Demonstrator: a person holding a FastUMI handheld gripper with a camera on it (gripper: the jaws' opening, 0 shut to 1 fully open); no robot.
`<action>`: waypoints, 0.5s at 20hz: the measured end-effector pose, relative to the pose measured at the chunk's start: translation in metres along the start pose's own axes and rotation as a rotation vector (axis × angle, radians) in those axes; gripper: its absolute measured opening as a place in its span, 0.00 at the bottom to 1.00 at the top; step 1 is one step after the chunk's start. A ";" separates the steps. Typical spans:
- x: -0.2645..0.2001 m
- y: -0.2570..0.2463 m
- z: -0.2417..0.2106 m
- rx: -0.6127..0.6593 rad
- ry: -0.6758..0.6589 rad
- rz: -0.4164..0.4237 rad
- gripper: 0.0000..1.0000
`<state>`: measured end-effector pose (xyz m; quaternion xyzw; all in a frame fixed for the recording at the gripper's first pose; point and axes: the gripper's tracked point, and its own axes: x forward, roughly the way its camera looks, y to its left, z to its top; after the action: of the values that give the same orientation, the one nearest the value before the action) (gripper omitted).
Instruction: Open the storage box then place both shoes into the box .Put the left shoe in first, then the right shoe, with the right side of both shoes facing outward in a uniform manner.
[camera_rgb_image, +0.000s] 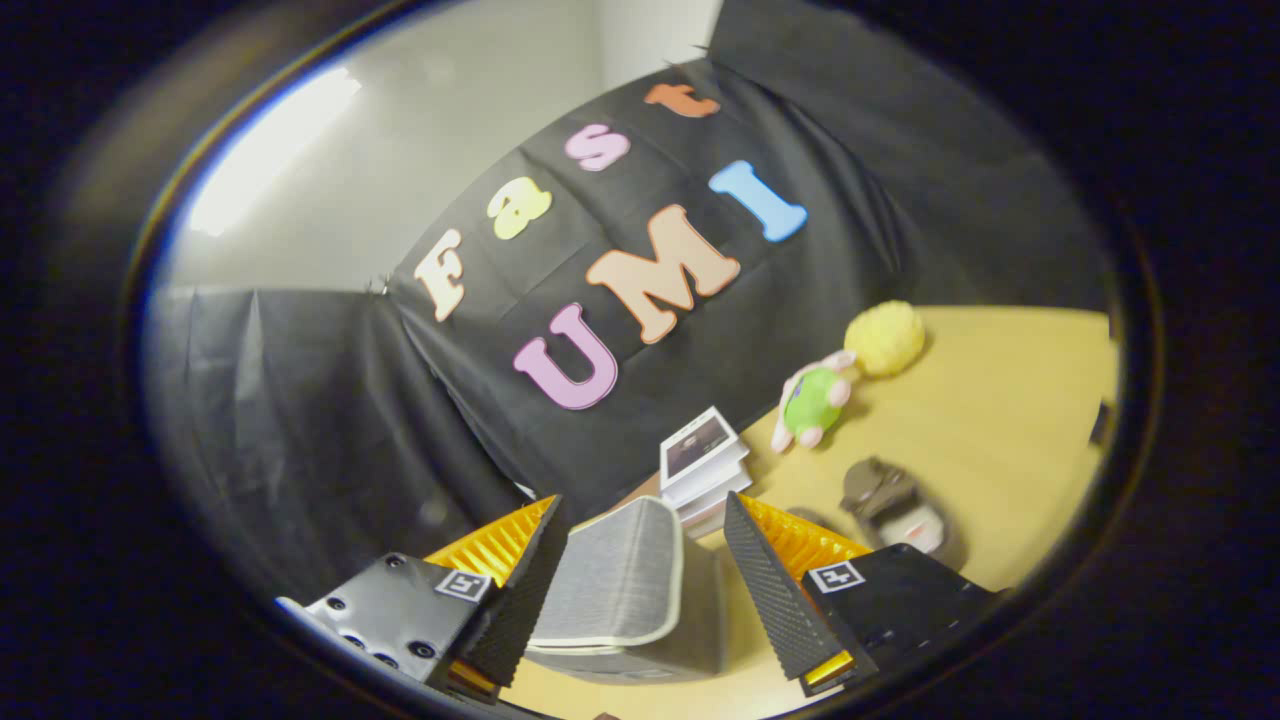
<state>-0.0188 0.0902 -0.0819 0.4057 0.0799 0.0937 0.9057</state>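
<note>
Between the spread fingers of the gripper (640, 590) sits a grey ribbed-fabric storage box with a pale trim edge (620, 590); its lid panel looks tilted up, so the opening step seems underway or done, tho can't tell for sure. Fingers are apart, left one just beside or touching the box's edge, right one w/ a clear gap, so nothing is pinched. View is rolled hard, so the yellow wooden tabletop (1000, 440) slopes. Beyond the right finger lies a dark brown-and-white shoe (895, 505), blurred; can't tell left from right. A stack of white books (703, 470) stands just beyond the box; a green-and-pink plush toy (812, 402) and a fuzzy yellow ball (884, 338) lie farther off. Risks: lid flops back down if released at this tilt; picking the wrong shoe first; a sweep toward the shoe could clip the books.
</note>
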 end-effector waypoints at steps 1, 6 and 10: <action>0.004 -0.007 -0.012 0.076 0.012 -0.011 0.98; 0.011 -0.028 -0.067 0.305 0.075 -0.077 0.97; 0.023 -0.032 -0.092 0.478 0.079 -0.089 0.97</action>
<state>-0.0131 0.1405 -0.1682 0.6004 0.1530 0.0477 0.7835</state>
